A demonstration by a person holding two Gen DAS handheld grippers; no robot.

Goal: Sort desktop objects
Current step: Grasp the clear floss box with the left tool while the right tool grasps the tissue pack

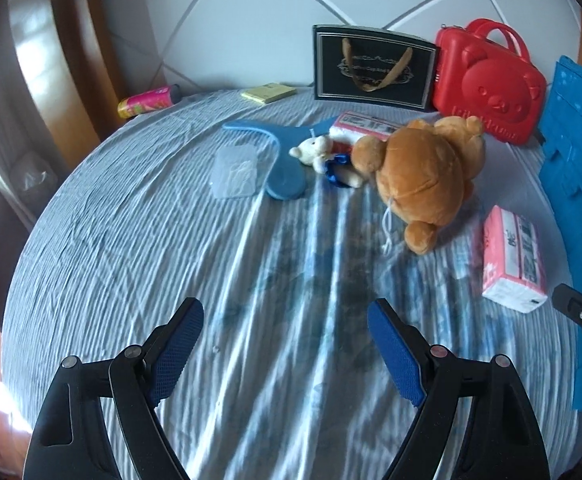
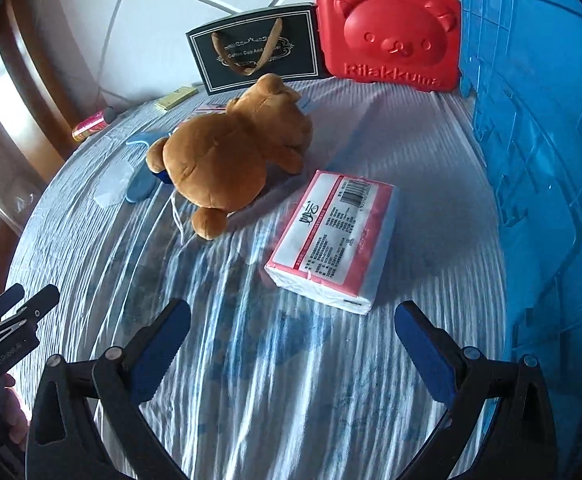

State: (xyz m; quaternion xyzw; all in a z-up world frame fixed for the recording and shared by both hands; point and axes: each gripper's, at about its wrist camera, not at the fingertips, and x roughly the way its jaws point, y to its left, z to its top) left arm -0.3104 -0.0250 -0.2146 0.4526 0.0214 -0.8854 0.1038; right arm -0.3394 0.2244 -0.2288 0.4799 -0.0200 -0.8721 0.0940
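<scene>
A brown plush bear (image 1: 423,176) lies on the striped cloth, also in the right wrist view (image 2: 231,156). A small white plush (image 1: 319,152) lies left of it. A pink tissue pack (image 1: 513,258) lies to the right, just ahead of my right gripper (image 2: 293,330), and shows in the right wrist view (image 2: 331,240). A second pink pack (image 1: 361,126) lies behind the bear. My left gripper (image 1: 285,320) is open and empty above bare cloth. My right gripper is open and empty.
A blue crate (image 2: 539,168) stands at the right. A red bear case (image 2: 389,40) and black gift bag (image 2: 257,50) stand at the back. A blue hanger-shaped piece (image 1: 279,152), clear lid (image 1: 237,172), yellow notes (image 1: 269,92) and a pink can (image 1: 149,102) lie on the left.
</scene>
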